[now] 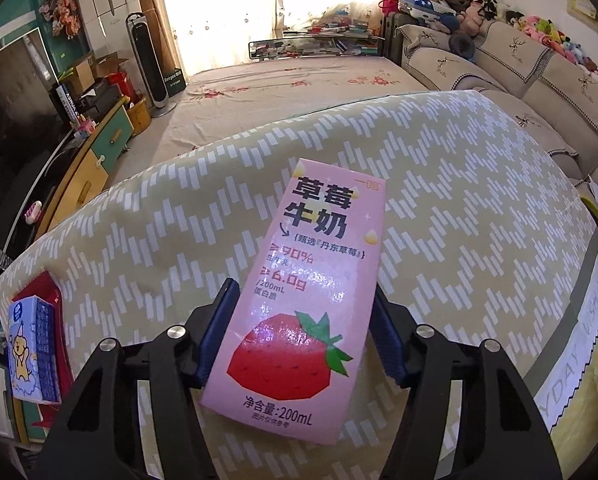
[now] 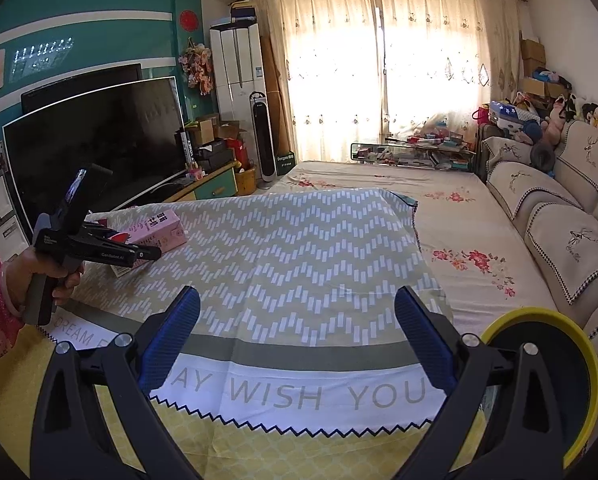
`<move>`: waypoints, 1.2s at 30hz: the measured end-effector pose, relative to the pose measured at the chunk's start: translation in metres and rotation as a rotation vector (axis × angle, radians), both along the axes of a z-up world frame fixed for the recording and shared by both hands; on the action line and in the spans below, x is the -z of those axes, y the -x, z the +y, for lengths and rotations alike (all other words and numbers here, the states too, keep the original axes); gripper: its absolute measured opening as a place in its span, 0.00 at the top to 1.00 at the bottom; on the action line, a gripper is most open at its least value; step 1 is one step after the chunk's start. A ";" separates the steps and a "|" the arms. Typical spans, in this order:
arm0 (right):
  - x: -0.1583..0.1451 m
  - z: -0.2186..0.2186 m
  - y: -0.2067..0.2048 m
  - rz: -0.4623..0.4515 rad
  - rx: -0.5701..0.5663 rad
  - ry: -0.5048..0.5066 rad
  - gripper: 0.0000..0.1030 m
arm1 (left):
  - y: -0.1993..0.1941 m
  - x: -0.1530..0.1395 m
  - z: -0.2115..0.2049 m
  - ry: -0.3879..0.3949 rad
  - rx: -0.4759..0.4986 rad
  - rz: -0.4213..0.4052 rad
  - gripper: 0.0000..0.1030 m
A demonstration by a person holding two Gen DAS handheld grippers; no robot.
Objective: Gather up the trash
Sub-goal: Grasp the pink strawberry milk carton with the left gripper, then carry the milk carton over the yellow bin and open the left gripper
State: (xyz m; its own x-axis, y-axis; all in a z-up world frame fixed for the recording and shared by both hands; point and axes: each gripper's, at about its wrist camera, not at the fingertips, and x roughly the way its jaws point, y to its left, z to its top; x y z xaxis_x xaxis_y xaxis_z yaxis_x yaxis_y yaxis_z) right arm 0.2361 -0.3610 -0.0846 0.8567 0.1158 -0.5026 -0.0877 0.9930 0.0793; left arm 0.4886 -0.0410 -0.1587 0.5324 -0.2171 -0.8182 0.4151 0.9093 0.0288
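The left gripper (image 1: 303,336) is clamped on a pink strawberry milk carton (image 1: 303,300), its blue pads pressing the carton's two long sides. The right wrist view shows the carton (image 2: 155,232) low over the patterned cloth (image 2: 299,248) that covers the table; whether it rests on the cloth or is just lifted off it cannot be told. The right gripper (image 2: 297,336) hangs with its jaws spread wide and nothing between them, over the near edge of the cloth, well apart from the carton.

A round yellow-rimmed bin (image 2: 555,376) sits just beside the right gripper, and is probably where the trash goes. A second small carton, blue and white (image 1: 33,352), lies on something red (image 1: 55,300) at the far left corner of the table. So the task seems to be at an early stage: one piece is in hand but not yet binned, and at least one more remains.
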 end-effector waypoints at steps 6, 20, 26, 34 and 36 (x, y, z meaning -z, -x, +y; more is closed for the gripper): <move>-0.001 -0.002 0.001 -0.006 0.012 -0.002 0.09 | 0.029 -0.007 -0.011 0.021 -0.041 -0.042 0.51; -0.027 -0.086 0.037 -0.162 0.331 -0.167 0.09 | 0.194 -0.074 -0.148 0.228 0.148 -0.187 0.51; -0.044 -0.153 0.101 -0.221 0.532 -0.160 0.09 | 0.238 -0.084 -0.223 0.249 0.316 -0.138 0.51; -0.046 -0.241 0.207 -0.223 0.789 -0.082 0.07 | 0.264 -0.074 -0.328 0.220 0.471 -0.034 0.51; -0.042 -0.261 0.228 -0.226 0.824 -0.115 0.07 | 0.262 -0.068 -0.352 0.197 0.493 -0.011 0.51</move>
